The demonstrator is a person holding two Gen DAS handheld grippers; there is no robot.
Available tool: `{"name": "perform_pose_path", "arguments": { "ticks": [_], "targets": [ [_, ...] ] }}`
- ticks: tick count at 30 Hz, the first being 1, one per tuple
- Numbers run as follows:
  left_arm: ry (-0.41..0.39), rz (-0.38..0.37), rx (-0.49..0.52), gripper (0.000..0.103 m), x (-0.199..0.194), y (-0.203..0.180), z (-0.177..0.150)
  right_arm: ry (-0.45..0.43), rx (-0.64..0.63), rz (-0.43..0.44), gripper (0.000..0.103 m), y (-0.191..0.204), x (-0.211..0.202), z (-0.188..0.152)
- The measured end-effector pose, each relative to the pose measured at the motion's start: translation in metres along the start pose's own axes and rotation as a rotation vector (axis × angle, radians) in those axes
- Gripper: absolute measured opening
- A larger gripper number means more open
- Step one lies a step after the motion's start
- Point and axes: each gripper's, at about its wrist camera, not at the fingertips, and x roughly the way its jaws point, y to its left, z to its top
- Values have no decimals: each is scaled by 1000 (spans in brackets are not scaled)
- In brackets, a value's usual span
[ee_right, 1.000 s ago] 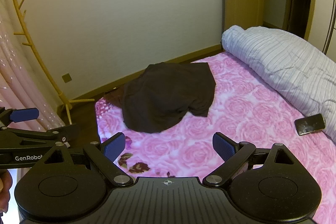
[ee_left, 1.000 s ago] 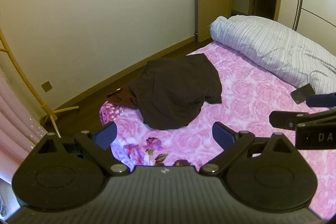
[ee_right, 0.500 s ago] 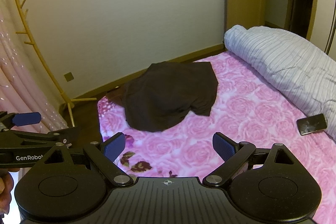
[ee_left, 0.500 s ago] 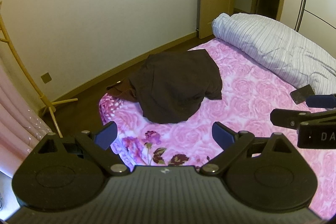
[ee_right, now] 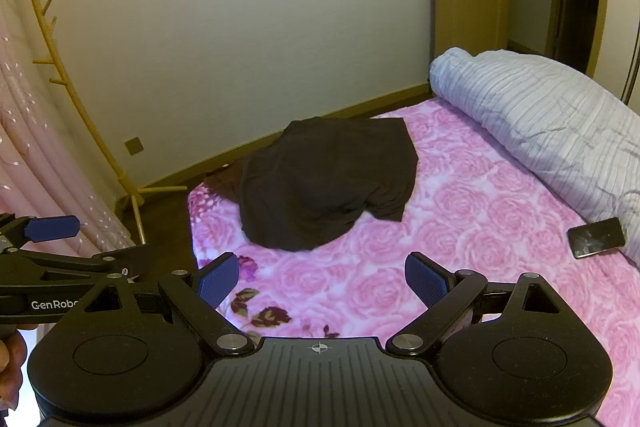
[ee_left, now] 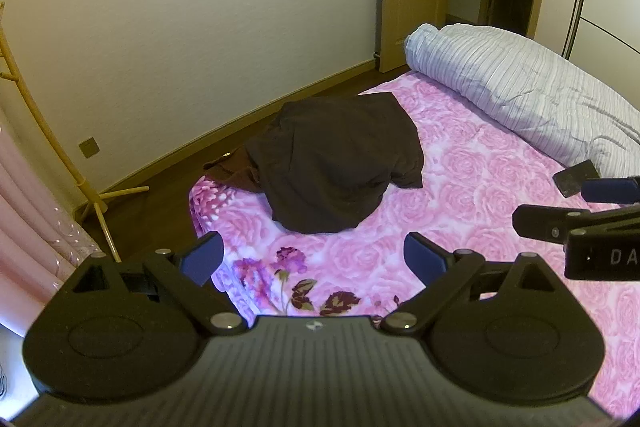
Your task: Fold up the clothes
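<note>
Pink rose-print bedding covers the bed (ee_right: pixel 460 211), and a dark brown garment (ee_right: pixel 324 187) lies in a rumpled heap near its far left corner, one part trailing over the edge. No fold is visible yet, so the whole job looks undone. Both the left claw (ee_left: pixel 312 259) and right claw (ee_right: pixel 322 277) hover well short of it, spread wide and empty.

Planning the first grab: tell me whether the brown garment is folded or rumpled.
Rumpled: the brown garment lies heaped on the bed, part trailing over its edge.
</note>
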Motion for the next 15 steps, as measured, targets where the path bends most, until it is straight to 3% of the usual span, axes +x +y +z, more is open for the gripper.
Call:
{"name": "perform_pose_path", "arguments": {
  "ticks": [15],
  "targets": [
    [4,9,11,95,-2,-8,1,3,-1,7,93,-5,-2,0]
  ]
}}
